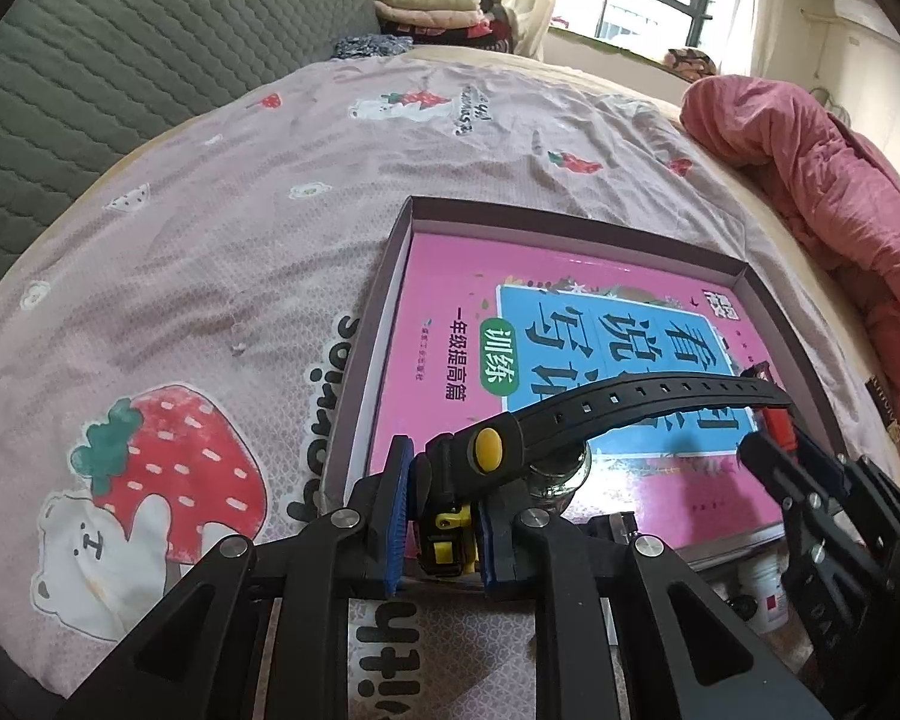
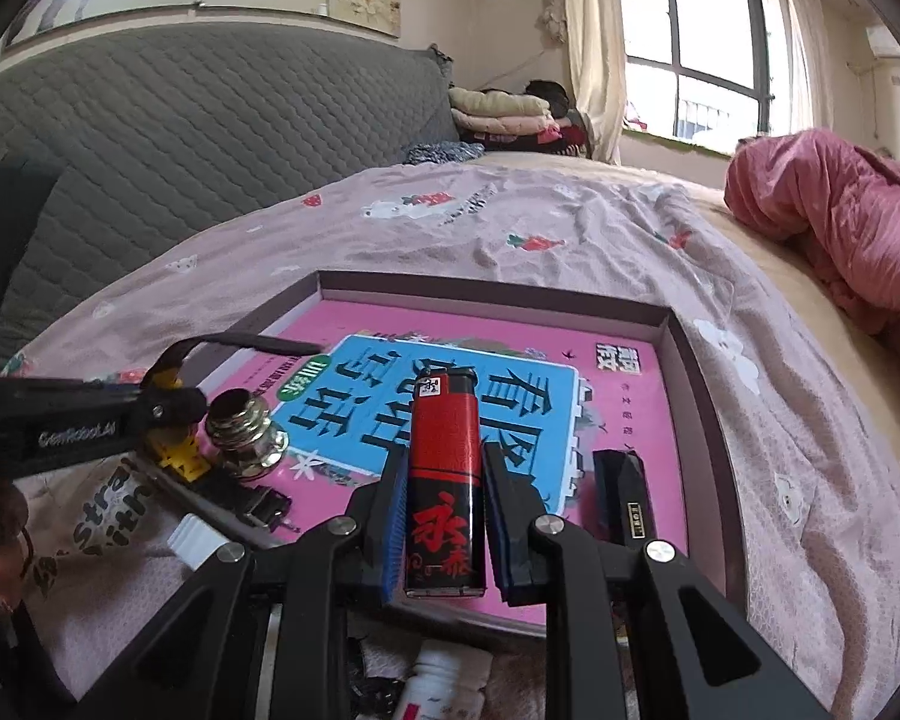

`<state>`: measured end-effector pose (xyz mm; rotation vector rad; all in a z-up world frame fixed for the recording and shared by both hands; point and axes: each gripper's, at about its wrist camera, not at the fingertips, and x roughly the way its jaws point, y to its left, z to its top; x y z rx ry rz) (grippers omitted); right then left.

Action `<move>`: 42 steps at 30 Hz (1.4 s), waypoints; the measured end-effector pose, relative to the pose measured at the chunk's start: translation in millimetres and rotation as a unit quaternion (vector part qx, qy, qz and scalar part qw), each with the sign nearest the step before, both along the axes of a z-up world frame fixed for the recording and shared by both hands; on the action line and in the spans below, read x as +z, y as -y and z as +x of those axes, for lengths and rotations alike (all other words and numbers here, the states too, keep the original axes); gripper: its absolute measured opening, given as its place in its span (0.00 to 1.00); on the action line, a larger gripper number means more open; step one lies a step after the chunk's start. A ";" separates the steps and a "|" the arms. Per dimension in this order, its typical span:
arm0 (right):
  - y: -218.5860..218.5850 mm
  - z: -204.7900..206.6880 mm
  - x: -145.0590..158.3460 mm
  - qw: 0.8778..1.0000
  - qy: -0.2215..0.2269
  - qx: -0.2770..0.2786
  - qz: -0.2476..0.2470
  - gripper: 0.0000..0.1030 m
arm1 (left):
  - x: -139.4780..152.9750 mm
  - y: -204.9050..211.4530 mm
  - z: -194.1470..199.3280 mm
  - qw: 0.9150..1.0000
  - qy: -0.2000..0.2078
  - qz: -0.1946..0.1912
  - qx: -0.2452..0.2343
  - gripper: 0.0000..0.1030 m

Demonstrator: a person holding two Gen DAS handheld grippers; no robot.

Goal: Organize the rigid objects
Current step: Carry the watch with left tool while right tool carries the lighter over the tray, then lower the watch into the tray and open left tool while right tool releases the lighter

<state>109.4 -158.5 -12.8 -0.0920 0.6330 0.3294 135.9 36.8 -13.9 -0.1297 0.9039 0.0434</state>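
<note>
A shallow cardboard box [image 1: 390, 276] [image 2: 492, 288] lies on the bed with a pink and blue book [image 1: 462, 276] [image 2: 624, 348] flat inside it. My left gripper [image 1: 438, 516] is shut on a black and yellow watch [image 1: 630, 402], held above the box's near left corner, strap arching over the book. It also shows at the left of the right wrist view [image 2: 168, 402]. My right gripper [image 2: 444, 516] is shut on a red and black lighter [image 2: 444, 468], upright above the book's near edge. A metal fitting [image 2: 246, 432] [image 1: 561, 471] and a small black case [image 2: 621, 492] lie on the book.
A white bottle [image 2: 444, 684] [image 1: 762, 597] lies on the bed just in front of the box. A pink quilt [image 1: 822, 180] [image 2: 840, 222] is bundled at the right. Grey headboard [image 1: 120, 60] at the left, folded clothes [image 2: 510, 114] by the window.
</note>
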 end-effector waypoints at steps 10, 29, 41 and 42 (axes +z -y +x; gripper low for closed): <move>-4.1 14.1 7.8 0.999 -0.036 0.028 -0.018 0.23 | -4.1 1.0 0.7 1.000 -0.005 0.009 -0.005 0.20; -9.7 25.0 -11.5 0.991 -0.124 0.047 -0.018 0.23 | -6.7 2.9 3.3 1.000 -0.010 0.021 -0.003 0.23; -2.8 15.1 -7.9 0.993 -0.098 0.057 0.014 0.33 | -5.6 -0.1 2.3 1.000 -0.012 0.020 0.000 0.23; -3.2 13.6 -6.6 0.994 -0.093 0.060 0.016 0.36 | -5.2 -0.2 2.2 1.000 -0.012 0.021 0.001 0.24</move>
